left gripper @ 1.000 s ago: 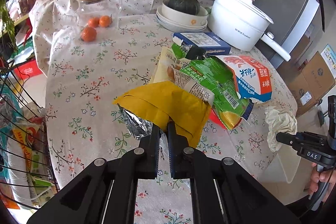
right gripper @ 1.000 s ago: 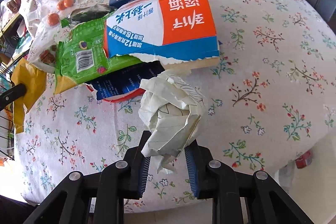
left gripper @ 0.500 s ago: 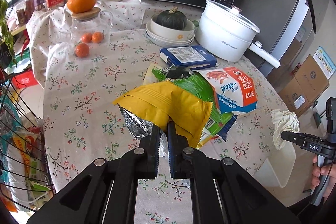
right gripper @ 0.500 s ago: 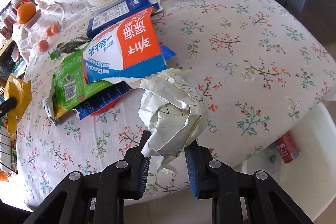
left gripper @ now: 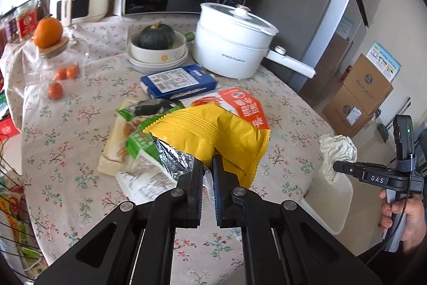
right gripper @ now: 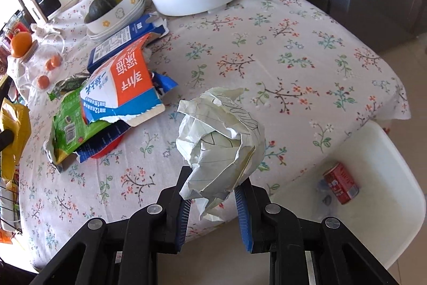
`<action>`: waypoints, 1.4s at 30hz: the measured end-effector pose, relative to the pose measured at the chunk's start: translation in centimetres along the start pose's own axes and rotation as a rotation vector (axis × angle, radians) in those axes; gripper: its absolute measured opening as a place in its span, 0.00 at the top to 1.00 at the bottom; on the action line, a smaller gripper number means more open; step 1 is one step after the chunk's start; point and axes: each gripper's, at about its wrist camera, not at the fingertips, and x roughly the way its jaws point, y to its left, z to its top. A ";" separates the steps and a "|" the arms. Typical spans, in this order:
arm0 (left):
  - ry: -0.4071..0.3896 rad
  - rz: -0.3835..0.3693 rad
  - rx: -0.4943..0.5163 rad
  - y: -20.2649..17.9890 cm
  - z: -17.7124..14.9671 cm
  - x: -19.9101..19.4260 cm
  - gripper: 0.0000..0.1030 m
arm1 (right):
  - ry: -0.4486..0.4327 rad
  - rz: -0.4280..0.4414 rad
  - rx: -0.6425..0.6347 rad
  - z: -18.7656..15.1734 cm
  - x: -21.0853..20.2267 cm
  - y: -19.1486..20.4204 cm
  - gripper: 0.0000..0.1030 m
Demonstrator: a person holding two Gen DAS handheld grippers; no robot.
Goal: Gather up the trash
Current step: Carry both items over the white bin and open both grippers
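Already you have two pieces of trash off the table [right gripper: 307, 50]: the crumpled paper ball [right gripper: 221, 151] sits pinched between the pads of your right gripper [right gripper: 213, 195], jaws part-way closed around its lower folds, and the yellow snack bag [left gripper: 213, 135] hangs from your left gripper [left gripper: 207, 172], whose jaws are nearly shut on its edge, foil lining showing. Below and to the right of the paper lies a white bin [right gripper: 373, 178] with a red can [right gripper: 340, 183] inside; your right hand is the nearer one, so the paper likely drops first. Left on the cloth are the green wrapper [right gripper: 72, 124], the torn orange-and-white carton [right gripper: 128, 82] and the blue box [left gripper: 178, 82].
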 end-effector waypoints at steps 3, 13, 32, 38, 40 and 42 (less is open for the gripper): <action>0.021 -0.033 0.045 -2.9 0.0 1.4 0.93 | -0.010 -0.013 0.016 -0.2 -0.8 -1.5 0.73; 0.124 -0.140 0.222 -13.9 -1.8 6.6 0.93 | -0.026 -0.081 0.111 -2.2 -3.6 -8.8 0.73; 0.295 -0.264 0.454 -27.8 -8.1 16.3 0.91 | 0.030 -0.194 0.302 -7.9 -5.7 -21.0 0.73; 0.299 -0.242 0.437 -27.8 -8.0 16.8 0.49 | 0.037 -0.201 0.312 -8.2 -5.7 -21.7 0.73; 0.287 -0.237 0.423 -27.3 -7.6 16.6 0.45 | 0.039 -0.202 0.312 -8.2 -5.6 -21.8 0.73; 0.282 -0.231 0.410 -26.7 -7.2 16.1 0.45 | 0.041 -0.203 0.308 -8.2 -5.5 -21.7 0.73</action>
